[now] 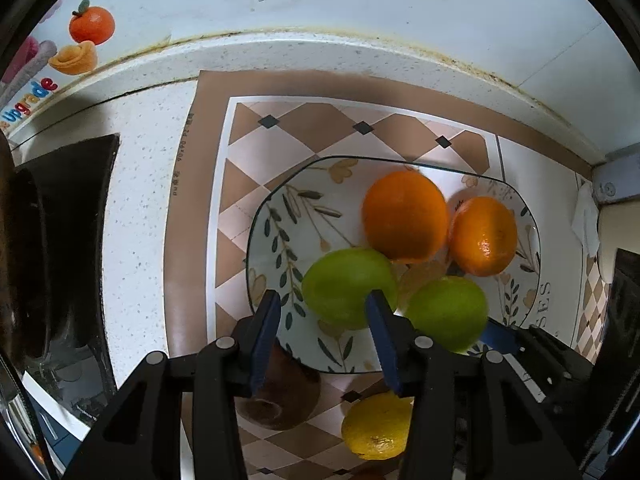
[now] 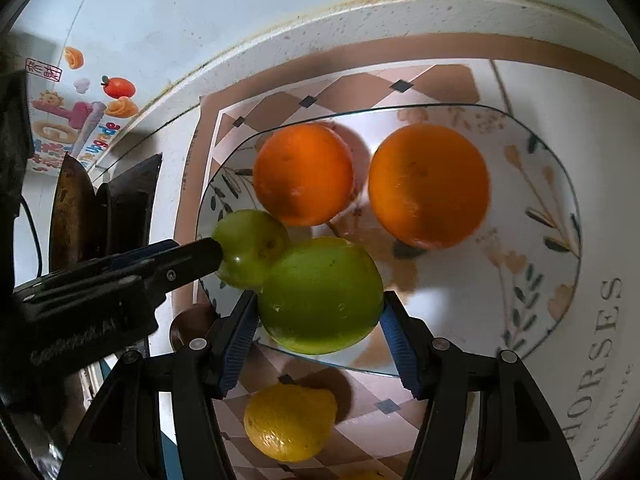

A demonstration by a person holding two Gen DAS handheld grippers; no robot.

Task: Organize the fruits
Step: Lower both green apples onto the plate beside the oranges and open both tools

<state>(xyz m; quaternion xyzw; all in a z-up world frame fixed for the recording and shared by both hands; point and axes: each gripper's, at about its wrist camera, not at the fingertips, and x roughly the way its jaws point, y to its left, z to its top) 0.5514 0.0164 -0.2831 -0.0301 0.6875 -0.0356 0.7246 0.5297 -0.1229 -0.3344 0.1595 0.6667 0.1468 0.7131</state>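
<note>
Plate on checkered mat on counter, near back wall edge. Two oranges at plate's far side, two green apples nearer. Left hand-held gripper released, fingers straddling green apple. Right hand-held gripper spread around second green apple, pads just beside it. Lemon on mat, off plate's near edge.
</note>
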